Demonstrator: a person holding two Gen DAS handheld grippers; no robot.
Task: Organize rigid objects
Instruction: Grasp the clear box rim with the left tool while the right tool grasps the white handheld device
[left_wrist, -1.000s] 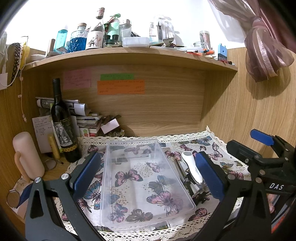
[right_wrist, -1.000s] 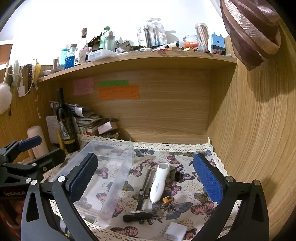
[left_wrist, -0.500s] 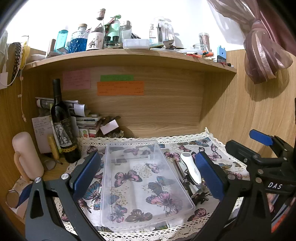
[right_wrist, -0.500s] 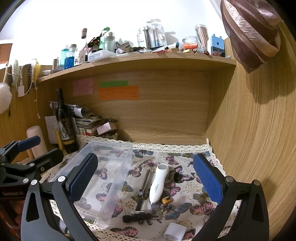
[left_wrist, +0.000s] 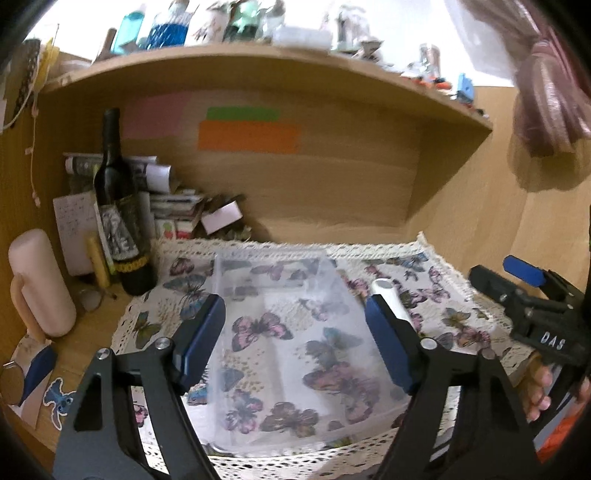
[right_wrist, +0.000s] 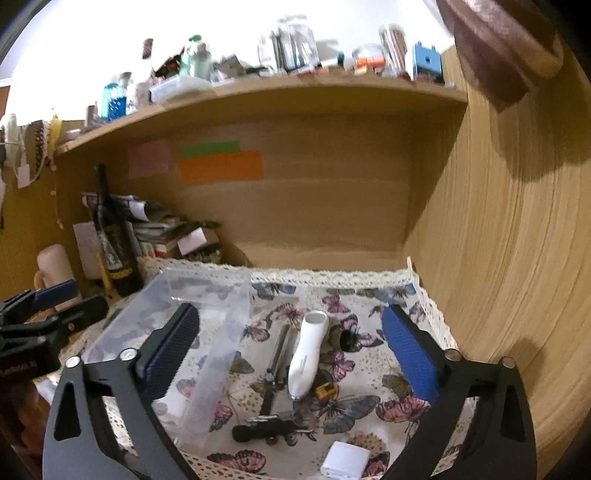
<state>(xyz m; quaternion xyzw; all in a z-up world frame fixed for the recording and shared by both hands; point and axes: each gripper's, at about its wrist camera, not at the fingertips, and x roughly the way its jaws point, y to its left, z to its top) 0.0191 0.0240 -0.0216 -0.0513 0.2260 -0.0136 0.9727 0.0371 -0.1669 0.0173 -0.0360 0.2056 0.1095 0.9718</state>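
**Both grippers spread wide above the butterfly cloth**

My left gripper (left_wrist: 295, 343) is released, its blue pads wide apart and holding nothing, poised over the clear plastic bin (left_wrist: 291, 332). My right gripper (right_wrist: 291, 354) is likewise spread and empty, hanging above the loose items.

The bin is a shallow, transparent rectangular tray with nothing visible inside; the butterfly print shows through its floor. It sits on the left half of the cloth. Just beside its right wall lies a white handheld device (right_wrist: 306, 358), slim and rounded, with an open end pointing toward the back wall. Near it lie a metal tool (right_wrist: 279, 354), a black handled tool (right_wrist: 266, 430), a small black cylinder (right_wrist: 345, 338), a little yellow piece (right_wrist: 325, 391) and a white charger block (right_wrist: 345, 461).

All rest on a lace-edged butterfly cloth (right_wrist: 369, 406) inside a wooden alcove. A dark wine bottle (left_wrist: 120, 221) stands at the left by stacked papers; sticky notes (left_wrist: 247, 136) mark the back panel, and a cluttered shelf (right_wrist: 258, 99) runs overhead.
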